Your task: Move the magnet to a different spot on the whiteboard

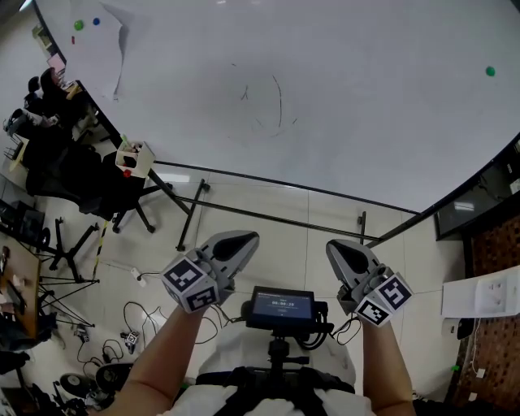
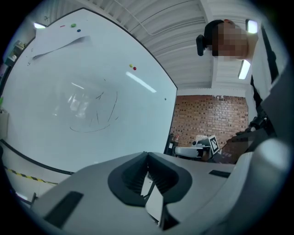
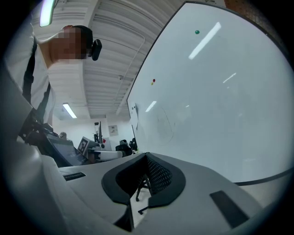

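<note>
head view: left gripper and right gripper held low in front of the whiteboard, green magnet stuck far right, well apart from both | left gripper view: jaws pressed together, nothing in them | right gripper view: same deal, closed and empty, green magnet up high on the board

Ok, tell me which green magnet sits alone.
The green magnet near the whiteboard's right edge; the other green magnet, top left, has a blue magnet beside it.

Magnet on right of whiteboard, paper on its left
</note>
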Action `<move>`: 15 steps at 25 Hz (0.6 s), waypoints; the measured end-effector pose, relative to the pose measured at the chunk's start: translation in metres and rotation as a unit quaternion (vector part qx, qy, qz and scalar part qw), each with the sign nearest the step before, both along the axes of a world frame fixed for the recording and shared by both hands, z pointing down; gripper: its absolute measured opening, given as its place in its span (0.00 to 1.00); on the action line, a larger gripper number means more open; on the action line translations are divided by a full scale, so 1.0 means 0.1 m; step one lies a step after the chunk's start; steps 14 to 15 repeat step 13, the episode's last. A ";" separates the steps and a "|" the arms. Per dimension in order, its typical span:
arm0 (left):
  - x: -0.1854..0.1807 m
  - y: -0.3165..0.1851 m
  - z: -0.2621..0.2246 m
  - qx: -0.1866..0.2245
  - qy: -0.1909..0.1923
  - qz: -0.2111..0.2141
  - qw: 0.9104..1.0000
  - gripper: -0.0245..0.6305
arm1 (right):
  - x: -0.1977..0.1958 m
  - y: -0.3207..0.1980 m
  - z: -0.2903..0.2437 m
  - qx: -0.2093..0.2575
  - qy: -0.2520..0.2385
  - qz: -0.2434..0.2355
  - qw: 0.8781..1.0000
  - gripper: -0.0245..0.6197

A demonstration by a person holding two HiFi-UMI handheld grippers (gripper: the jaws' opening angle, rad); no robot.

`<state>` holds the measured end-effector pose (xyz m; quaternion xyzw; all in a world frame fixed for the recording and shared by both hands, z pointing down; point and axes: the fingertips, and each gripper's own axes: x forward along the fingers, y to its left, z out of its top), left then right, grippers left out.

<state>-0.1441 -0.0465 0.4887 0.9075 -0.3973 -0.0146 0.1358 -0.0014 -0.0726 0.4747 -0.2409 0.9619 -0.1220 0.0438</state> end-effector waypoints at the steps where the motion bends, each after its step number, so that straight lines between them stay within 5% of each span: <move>1: -0.03 0.02 -0.01 -0.001 0.003 0.002 1.000 0.09 | -0.03 0.03 0.00 -0.002 0.002 0.001 1.000 0.09; 15: -0.36 0.30 -0.05 0.015 0.017 0.004 1.000 0.09 | -0.36 0.31 0.00 -0.003 -0.005 0.007 1.000 0.09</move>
